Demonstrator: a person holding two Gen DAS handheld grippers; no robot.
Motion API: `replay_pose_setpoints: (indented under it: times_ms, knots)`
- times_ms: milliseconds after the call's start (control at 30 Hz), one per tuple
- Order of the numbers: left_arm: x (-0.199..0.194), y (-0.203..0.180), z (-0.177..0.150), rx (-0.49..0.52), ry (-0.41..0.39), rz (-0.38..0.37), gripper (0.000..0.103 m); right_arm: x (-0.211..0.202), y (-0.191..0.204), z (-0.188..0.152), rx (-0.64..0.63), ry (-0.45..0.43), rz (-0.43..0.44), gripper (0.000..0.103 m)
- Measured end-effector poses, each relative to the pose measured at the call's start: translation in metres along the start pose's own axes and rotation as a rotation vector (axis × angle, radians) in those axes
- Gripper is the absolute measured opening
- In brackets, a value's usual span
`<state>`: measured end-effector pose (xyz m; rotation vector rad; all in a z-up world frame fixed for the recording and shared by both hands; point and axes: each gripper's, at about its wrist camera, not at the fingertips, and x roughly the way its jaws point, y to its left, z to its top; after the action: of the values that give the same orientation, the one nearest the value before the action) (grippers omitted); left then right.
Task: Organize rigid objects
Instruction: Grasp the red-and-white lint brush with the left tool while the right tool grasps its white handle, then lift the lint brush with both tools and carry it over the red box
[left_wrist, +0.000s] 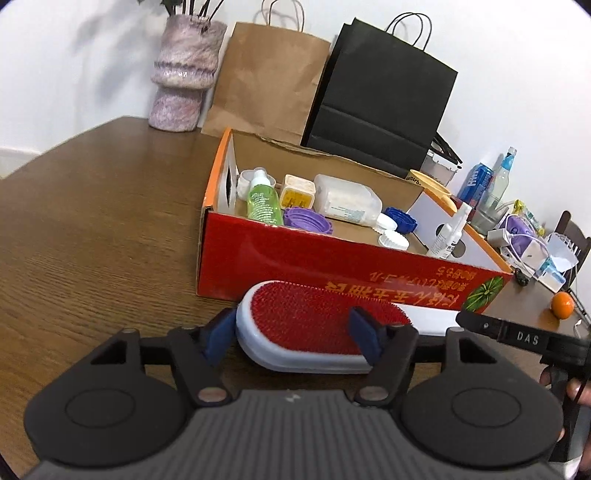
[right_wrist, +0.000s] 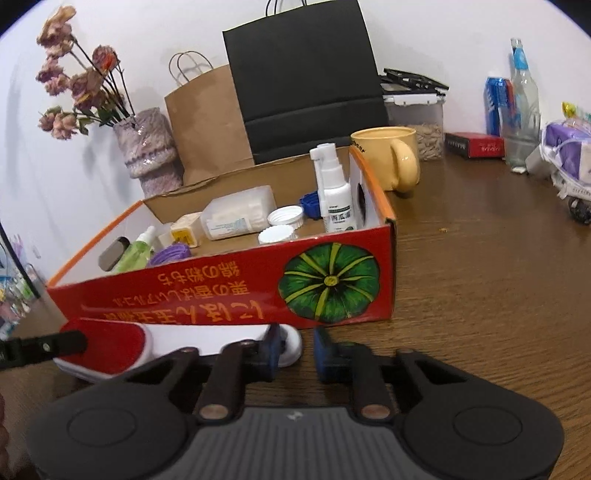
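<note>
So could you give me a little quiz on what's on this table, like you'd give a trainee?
1. True or false: the brush lies inside the box.
2. Which of these stands inside the box? A. spray bottle B. vase C. black bag
3. Fill in: the fingers of the left gripper are ___ (open or shut).

Key: 1. False, it lies on the table in front of the box. 2. A. 3. Open, one finger on each side of the brush head.
</note>
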<state>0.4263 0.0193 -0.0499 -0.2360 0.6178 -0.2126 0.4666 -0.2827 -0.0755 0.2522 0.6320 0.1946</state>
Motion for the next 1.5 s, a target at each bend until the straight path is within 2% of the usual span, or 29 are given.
replay_pose_setpoints:
  times_ms: [100,200,433,633,1033,1267,1500]
  knots:
    - [-0.012,-0.008,-0.007,0.02,-0.021,0.022,0.064,-0.008,0.004,-0.003,-0.008,0.0,-0.027,0.011]
    - [-0.037,-0.016,-0.017,0.042,-0.059,0.024,0.063,-0.031,0.01,-0.011,-0.018,-0.038,-0.03,0.01]
    - [-0.112,-0.037,-0.044,0.074,-0.187,0.006,0.06,-0.113,0.023,-0.047,-0.009,-0.143,-0.03,0.011]
    - [-0.171,-0.056,-0.082,0.091,-0.257,-0.022,0.059,-0.182,0.037,-0.08,-0.03,-0.218,-0.057,0.01]
    - [-0.258,-0.063,-0.126,0.088,-0.329,-0.065,0.059,-0.281,0.062,-0.132,-0.082,-0.338,-0.069,0.011]
    - [-0.286,-0.066,-0.132,0.105,-0.37,-0.091,0.059,-0.313,0.069,-0.141,-0.095,-0.38,-0.067,0.01]
    - [-0.28,-0.071,-0.129,0.111,-0.368,-0.09,0.059,-0.306,0.063,-0.139,-0.077,-0.37,-0.07,0.01]
